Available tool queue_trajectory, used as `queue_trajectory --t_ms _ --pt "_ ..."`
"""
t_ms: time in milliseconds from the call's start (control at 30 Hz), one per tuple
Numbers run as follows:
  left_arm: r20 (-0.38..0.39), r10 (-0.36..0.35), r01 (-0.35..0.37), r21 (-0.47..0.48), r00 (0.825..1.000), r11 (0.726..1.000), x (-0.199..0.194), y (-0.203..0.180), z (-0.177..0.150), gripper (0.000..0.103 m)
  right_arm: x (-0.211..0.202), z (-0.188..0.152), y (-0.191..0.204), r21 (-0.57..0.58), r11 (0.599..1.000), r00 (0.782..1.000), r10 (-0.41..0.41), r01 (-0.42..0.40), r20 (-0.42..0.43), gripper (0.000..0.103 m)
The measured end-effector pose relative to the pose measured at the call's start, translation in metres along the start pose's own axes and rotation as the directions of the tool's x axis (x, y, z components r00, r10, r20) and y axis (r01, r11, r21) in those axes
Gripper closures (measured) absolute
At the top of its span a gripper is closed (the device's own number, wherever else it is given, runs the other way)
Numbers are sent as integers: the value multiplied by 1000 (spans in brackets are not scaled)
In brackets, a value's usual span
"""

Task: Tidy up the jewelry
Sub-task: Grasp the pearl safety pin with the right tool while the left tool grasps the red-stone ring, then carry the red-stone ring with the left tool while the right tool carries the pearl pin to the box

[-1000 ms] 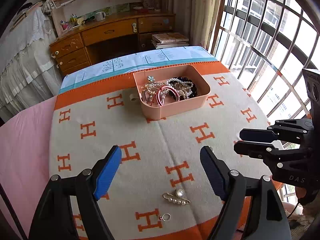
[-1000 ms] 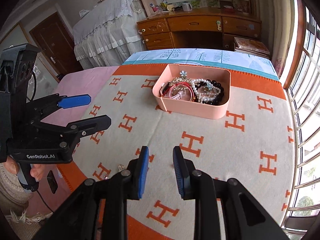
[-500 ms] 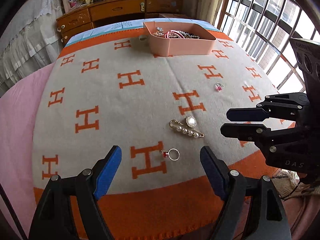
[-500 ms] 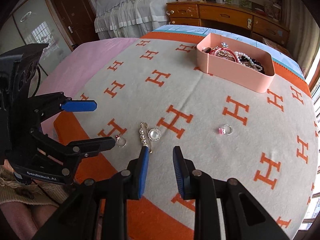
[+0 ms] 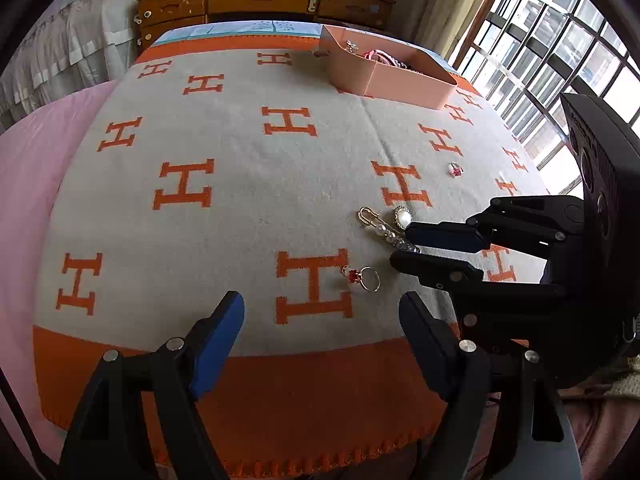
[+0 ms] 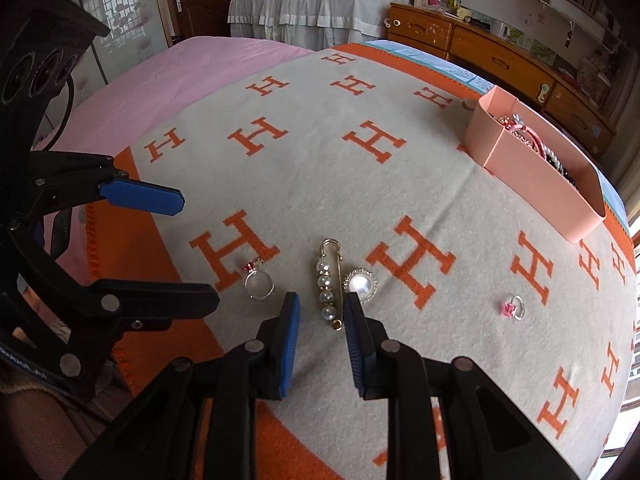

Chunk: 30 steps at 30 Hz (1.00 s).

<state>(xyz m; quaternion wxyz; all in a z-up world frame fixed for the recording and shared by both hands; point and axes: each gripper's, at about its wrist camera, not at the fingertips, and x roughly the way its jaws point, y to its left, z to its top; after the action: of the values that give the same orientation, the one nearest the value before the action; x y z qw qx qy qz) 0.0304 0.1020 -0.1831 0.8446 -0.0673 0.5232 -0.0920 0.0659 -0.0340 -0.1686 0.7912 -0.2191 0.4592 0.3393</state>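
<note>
A gold pearl brooch pin (image 6: 330, 284) with a round pearl stud (image 6: 361, 285) lies on the blanket, its near end between the fingertips of my right gripper (image 6: 322, 310), which is open and low over it. The pin also shows in the left wrist view (image 5: 386, 229), with the right gripper (image 5: 400, 246) over it. A red-stone ring (image 5: 365, 277) (image 6: 258, 282) lies just ahead of my left gripper (image 5: 320, 320), which is wide open and empty. A pink-stone ring (image 6: 512, 307) (image 5: 455, 169) lies farther right. The pink tray (image 6: 532, 176) (image 5: 384, 76) holds several jewelry pieces.
The beige blanket (image 5: 240, 184) with orange H marks and an orange border covers a table beside a pink bed (image 6: 168, 80). A wooden desk (image 5: 256, 0) stands behind. Windows (image 5: 560, 40) are at the right.
Both grippers have drawn back from the tray toward the blanket's near edge and lowered. The right gripper has come down onto the pearl pin and opened a little.
</note>
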Motion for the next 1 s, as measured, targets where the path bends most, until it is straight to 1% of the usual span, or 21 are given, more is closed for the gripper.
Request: queue_trajectory --t_ms 67,133,300,367,400,600,667,700,733,1000 --pt "-9 -10 10 3 1000 1000 3 -1 1 29 2 2 1 -24 1000 1000 -13 13 17 92" --pt "-19 -21 22 11 1000 1000 5 -3 1 36 3 4 -1 -25 1000 1000 -16 17 23 96" --pt "-45 -41 42 28 998 999 15 -9 5 49 -1 0 -15 42 999 1000 -11 10 25 96" --pt "-39 -36 37 40 999 999 18 -12 8 56 -5 -5 -24 85 996 999 5 -8 33 96" --pt "-42 -37 39 48 998 998 19 -13 10 61 -6 -8 -28 103 995 999 10 -14 38 96" --pt "-52 -36 41 114 998 993 26 -26 15 73 -19 -24 -51 199 980 997 12 -26 71 96" --pt "-53 -27 34 138 998 990 27 -30 16 79 -22 -28 -56 223 974 996 15 -33 83 96" --pt "-55 -22 30 147 998 989 28 -32 17 87 -23 -30 -58 232 972 996 16 -37 90 96" --pt "-57 -20 28 151 998 988 29 -32 17 93 -25 -32 -59 238 970 995 19 -42 96 96" --pt "-53 -7 13 123 999 992 28 -33 19 96 -32 -37 -60 246 965 989 54 -87 141 96"
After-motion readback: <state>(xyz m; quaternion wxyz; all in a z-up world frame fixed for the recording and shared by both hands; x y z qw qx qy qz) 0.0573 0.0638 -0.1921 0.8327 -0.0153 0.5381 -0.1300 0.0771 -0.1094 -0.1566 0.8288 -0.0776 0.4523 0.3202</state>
